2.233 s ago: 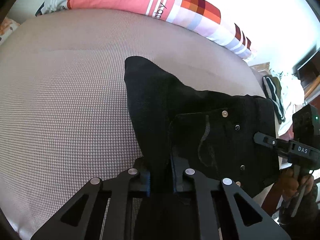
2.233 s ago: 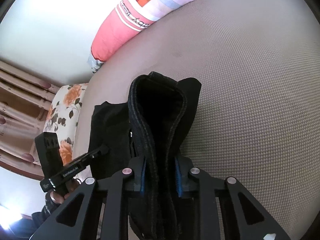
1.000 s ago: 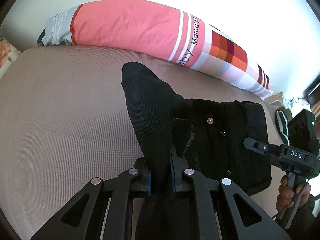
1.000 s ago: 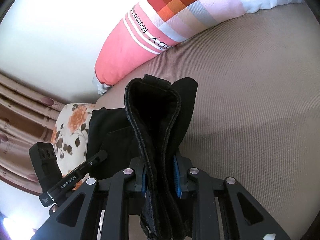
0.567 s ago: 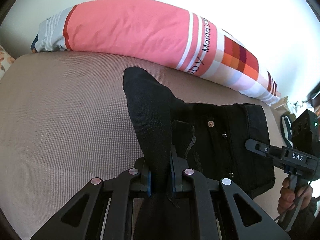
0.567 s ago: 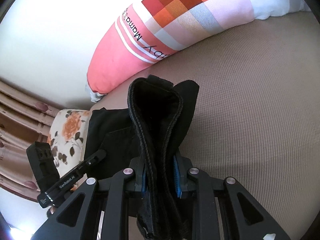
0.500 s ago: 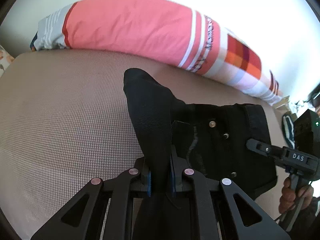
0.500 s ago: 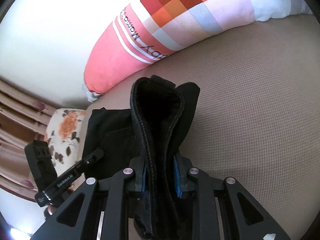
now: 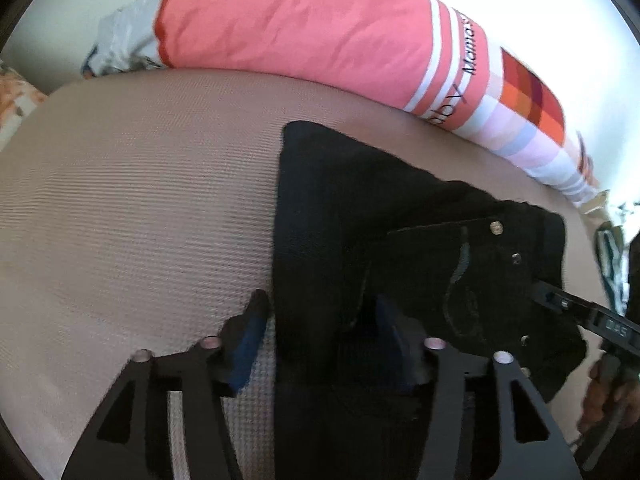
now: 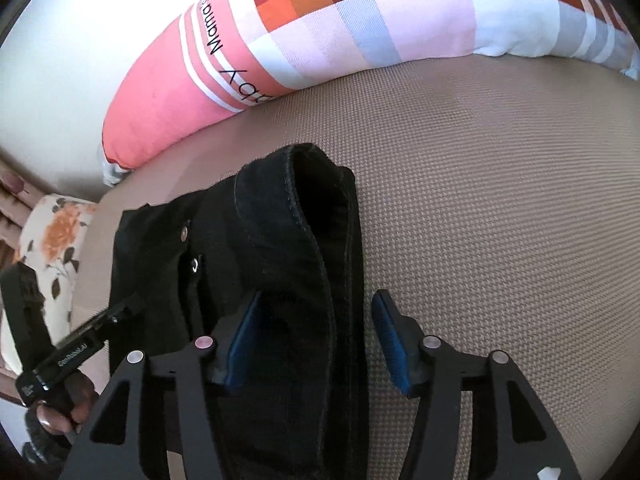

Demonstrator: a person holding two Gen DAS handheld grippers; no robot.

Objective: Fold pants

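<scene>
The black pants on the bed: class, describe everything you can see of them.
The black pants look like dark denim with metal rivets and curved pocket stitching. They lie folded in layers on the beige woven bed cover, a thick seamed edge nearest the right gripper. Both grippers' jaws are opening, fabric between them; the left gripper straddles a fold.

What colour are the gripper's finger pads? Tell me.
Blue finger pads, clearest in the right wrist view.

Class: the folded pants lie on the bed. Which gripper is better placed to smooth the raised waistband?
Probably the right gripper: its opening jaws straddle the raised waistband. The left gripper sits over flatter cloth.
</scene>
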